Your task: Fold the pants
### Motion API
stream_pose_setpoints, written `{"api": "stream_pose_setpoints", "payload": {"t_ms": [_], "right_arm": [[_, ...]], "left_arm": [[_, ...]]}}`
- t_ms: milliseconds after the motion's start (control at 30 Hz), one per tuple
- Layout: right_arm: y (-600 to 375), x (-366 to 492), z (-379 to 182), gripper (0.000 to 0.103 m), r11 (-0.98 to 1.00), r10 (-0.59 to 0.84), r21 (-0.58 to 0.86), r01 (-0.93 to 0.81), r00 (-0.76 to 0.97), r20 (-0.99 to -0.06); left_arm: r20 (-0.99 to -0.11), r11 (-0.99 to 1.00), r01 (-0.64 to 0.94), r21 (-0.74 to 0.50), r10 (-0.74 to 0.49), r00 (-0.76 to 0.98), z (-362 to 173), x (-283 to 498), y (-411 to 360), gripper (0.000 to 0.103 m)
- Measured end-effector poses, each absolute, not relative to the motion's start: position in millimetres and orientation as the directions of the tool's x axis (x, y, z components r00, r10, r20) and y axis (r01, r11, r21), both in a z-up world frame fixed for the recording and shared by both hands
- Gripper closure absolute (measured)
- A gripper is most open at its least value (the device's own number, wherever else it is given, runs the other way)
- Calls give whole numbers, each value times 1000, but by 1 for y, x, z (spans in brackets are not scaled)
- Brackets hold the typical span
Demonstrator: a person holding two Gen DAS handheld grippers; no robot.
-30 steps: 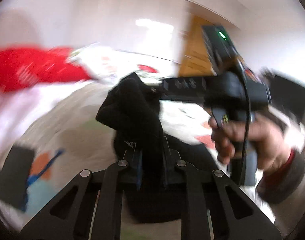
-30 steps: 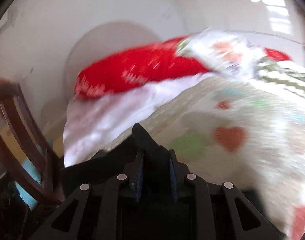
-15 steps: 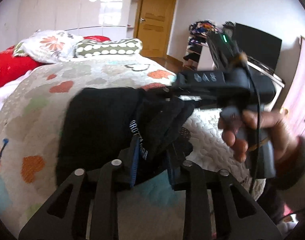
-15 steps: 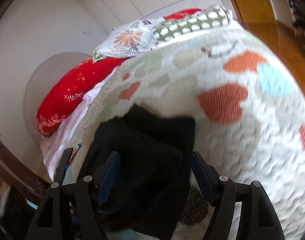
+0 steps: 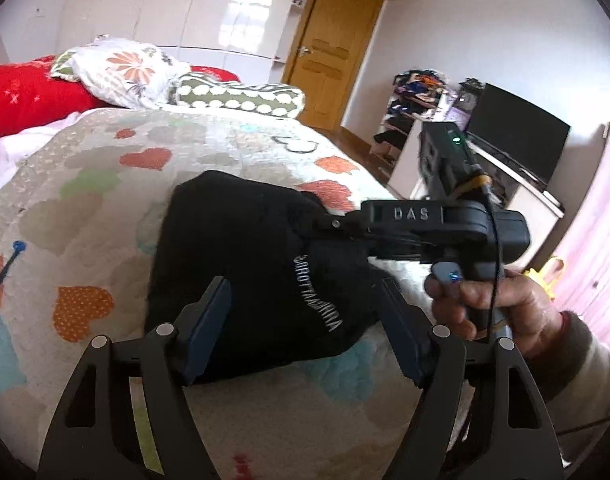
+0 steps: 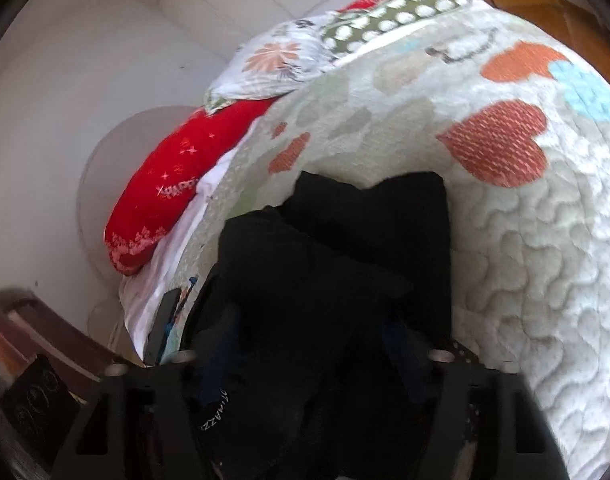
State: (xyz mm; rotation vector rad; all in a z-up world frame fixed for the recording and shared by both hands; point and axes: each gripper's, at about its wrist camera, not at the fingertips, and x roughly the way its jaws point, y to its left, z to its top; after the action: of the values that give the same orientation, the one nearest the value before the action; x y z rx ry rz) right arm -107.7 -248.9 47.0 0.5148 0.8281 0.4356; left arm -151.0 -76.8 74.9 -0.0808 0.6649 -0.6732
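The black pants lie folded in a thick bundle on the quilted bed cover, white lettering on the near fold. My left gripper is open, its fingers standing either side of the bundle's near end without holding it. My right gripper is open over the same pants, the cloth lying between and under its dark fingers. In the left wrist view the right gripper's body reaches in from the right, its tips at the bundle's right edge.
Pillows lie at the bed head: a red one, a floral one and a green dotted one. A wooden door, a television and a cluttered shelf stand beyond the bed. A dark wooden chair stands at the bedside.
Both grippers swung down to the bed with the pants. The right gripper opened first, then the left let go; the bundle now rests on the quilt.
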Motion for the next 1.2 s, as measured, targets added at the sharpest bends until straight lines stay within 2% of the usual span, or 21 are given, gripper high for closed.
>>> {"api": "stream_pose_setpoints", "payload": {"t_ms": [67,100,167,267,333,433,500,567,600,667,800,933,1033,1200], "right_arm": [[-239,-108,63,71,842,500,498,-209,648,-575],[-236,-109,73,73,865,473,446,-230,675,-567],[-229,-109,101,90,918,385,305,-251,746,-543],[-224,-107,112,90,975,223,115,-192,782,-583],[-228,-104,99,90,980,195,89,-178,763,-616],[-244,-94,66,89,977,213,158,-144,705,-677],[-261,-99,63,85,964,249,240,-113,696,-673],[-272,-112,75,66,965,225,251,-74,727,-649],[-277,-120,85,64,972,186,232,-46,755,-629],[-281,-130,102,64,968,198,242,-65,789,-581],[-261,-123,114,64,923,361,325,-207,760,-541],[-233,-94,93,66,948,314,249,-199,717,-623],[-237,-72,62,66,949,307,274,-155,655,-690],[-242,-64,50,67,945,314,291,-149,663,-680]], "left_arm": [[-545,791,540,-288,-599,587,75,-151,-74,28],[-541,790,535,-298,-602,587,76,-148,-73,28],[-534,796,525,-302,-598,598,79,-143,-72,28],[-525,810,500,-306,-582,621,82,-139,-67,28],[-529,822,474,-315,-567,631,78,-135,-61,28],[-562,847,425,-319,-530,635,72,-125,-53,28],[-583,858,405,-316,-512,631,71,-120,-52,28],[-593,865,400,-304,-500,630,73,-114,-54,28],[-594,869,400,-292,-493,636,75,-110,-57,28],[-605,883,385,-271,-467,645,79,-100,-65,28],[-654,930,310,-199,-361,664,80,-73,-82,28],[-747,959,249,-139,-266,609,60,-42,-95,28],[-774,960,242,-144,-261,577,49,-28,-97,27],[-770,964,236,-126,-244,589,40,-24,-100,23]]}}
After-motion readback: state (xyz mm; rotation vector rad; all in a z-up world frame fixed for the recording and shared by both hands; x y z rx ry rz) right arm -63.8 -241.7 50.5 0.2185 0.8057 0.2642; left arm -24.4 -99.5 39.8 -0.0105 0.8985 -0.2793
